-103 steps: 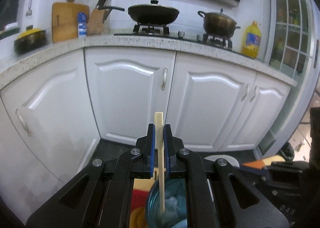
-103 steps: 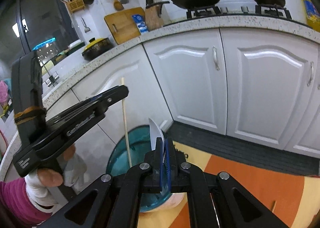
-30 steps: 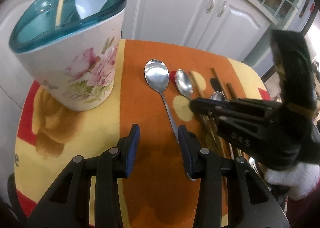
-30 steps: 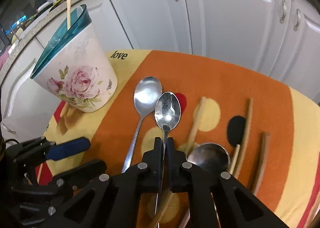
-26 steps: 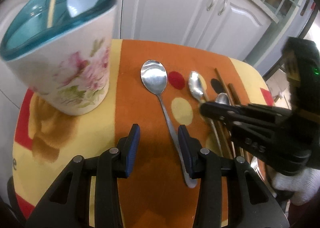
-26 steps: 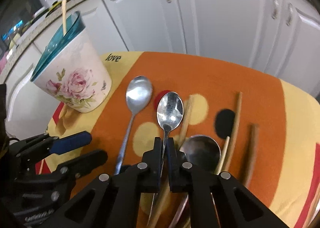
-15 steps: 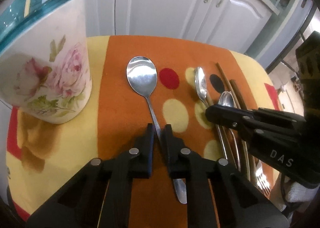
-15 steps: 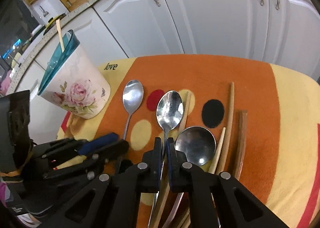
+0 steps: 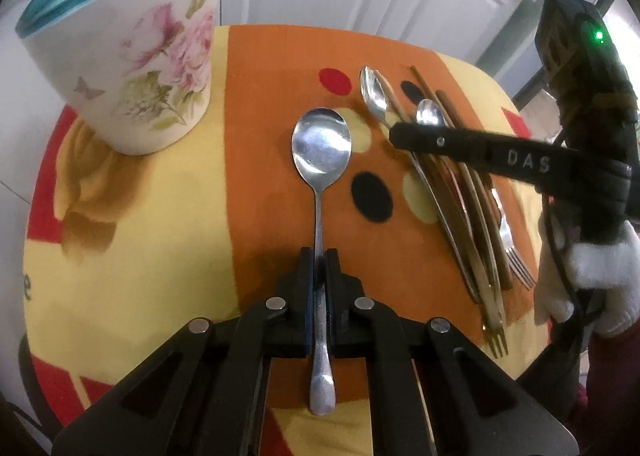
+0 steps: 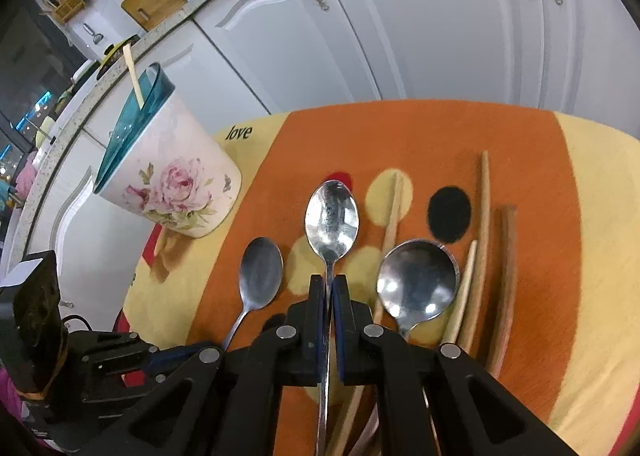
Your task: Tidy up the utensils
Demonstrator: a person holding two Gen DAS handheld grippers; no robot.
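My left gripper (image 9: pixel 319 256) is shut on the handle of a large steel spoon (image 9: pixel 321 144); its bowl points away from me over the orange cloth. My right gripper (image 10: pixel 328 282) is shut on the handle of a smaller steel spoon (image 10: pixel 331 218). The large spoon also shows in the right wrist view (image 10: pixel 260 272), with the left gripper (image 10: pixel 132 360) low at the left. The right gripper (image 9: pixel 404 134) reaches in from the right in the left wrist view. A floral holder (image 9: pixel 132 52) with a teal rim stands at the left (image 10: pixel 168 172), with a wooden stick and a white spoon inside.
A round-bowled steel spoon (image 10: pixel 416 284), several wooden chopsticks (image 10: pixel 482 240) and forks (image 9: pixel 516 260) lie on the right of the orange and yellow cloth (image 9: pixel 168 196). White cabinet doors (image 10: pixel 440 16) stand behind the small table.
Both grippers earlier put a stick and a white spoon in the holder. My left gripper has since closed on the large spoon; both spoons have shifted with the grippers.
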